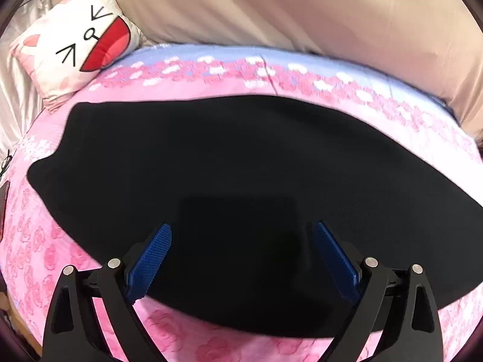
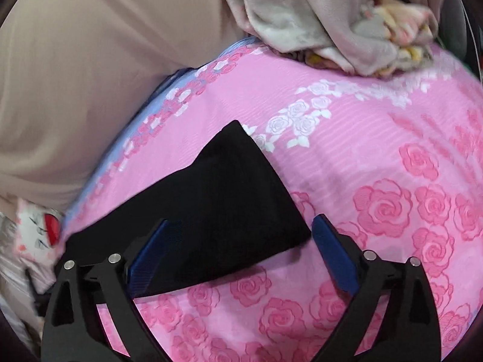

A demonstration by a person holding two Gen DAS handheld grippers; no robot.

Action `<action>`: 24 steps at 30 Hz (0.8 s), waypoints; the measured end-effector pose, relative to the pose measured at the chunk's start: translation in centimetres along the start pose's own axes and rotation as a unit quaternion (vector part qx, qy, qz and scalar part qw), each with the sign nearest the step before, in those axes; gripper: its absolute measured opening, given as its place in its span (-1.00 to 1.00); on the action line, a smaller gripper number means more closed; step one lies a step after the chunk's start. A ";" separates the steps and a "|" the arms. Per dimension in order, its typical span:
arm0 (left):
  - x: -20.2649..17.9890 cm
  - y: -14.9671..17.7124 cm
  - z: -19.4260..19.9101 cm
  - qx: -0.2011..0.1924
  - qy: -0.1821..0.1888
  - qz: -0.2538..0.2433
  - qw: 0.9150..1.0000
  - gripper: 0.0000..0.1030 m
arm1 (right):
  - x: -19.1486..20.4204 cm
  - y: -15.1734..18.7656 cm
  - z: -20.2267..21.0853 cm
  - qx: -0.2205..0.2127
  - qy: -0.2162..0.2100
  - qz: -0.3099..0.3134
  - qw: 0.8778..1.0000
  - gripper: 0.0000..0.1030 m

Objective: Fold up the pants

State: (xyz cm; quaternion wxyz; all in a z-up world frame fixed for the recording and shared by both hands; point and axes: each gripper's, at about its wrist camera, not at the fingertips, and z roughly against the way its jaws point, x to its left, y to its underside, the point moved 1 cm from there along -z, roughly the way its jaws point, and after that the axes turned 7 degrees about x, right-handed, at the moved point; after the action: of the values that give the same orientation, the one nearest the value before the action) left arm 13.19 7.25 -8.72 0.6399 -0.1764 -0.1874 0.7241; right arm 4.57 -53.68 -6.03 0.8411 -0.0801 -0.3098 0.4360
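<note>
The black pants (image 1: 229,187) lie flat on the bed's pink rose cover (image 1: 45,256). They stretch long across the middle of the bed, from the pillow end to the blanket end.

The left hand-held gripper (image 1: 243,233) hangs over the middle of the pants, close to their near edge. Its two blue pads (image 1: 149,261) are spread wide and hold nothing.

The right hand-held gripper (image 2: 238,232) is over one narrow end of the pants (image 2: 217,199). That end comes to a corner that points toward the far side of the bed. This gripper's blue pads (image 2: 333,256) are spread wide too, with the cloth's end lying between them, not pinched.

A pillow with a cat face (image 1: 81,42) sits at a far corner of the bed. A tan curtain (image 1: 271,9) hangs along the far edge. A crumpled gray blanket (image 2: 317,21) is piled at the other far corner.
</note>
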 end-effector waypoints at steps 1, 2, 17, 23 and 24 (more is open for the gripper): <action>0.2 0.2 0.2 -0.002 -0.002 -0.002 1.000 0.83 | 0.2 -0.2 -0.4 0.004 0.007 0.002 1.000 0.01; 0.3 0.2 0.3 -0.002 -0.001 -0.004 1.000 0.83 | 0.2 -0.3 -1.0 0.019 -0.003 -0.002 1.000 -0.49; 0.3 2.1 1.3 -0.003 0.068 -0.033 0.997 0.83 | -0.8 0.2 -1.1 -0.019 -0.119 -0.155 0.981 -0.67; 2.8 1.7 3.2 -0.035 0.076 -0.022 0.996 0.83 | 14.1 -1.6 2.7 -0.041 -0.128 0.012 0.991 -0.67; 3.4 1.6 3.5 -0.041 0.079 -0.017 0.996 0.83 | 18.1 -1.6 2.6 -0.032 -0.146 0.049 0.988 -0.67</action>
State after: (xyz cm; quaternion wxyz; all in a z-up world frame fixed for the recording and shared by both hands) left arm 9.62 10.28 -6.52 0.6568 -0.2556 -0.1686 0.6891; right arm 11.90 -40.83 4.83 0.7616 -0.0575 -0.4390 0.4732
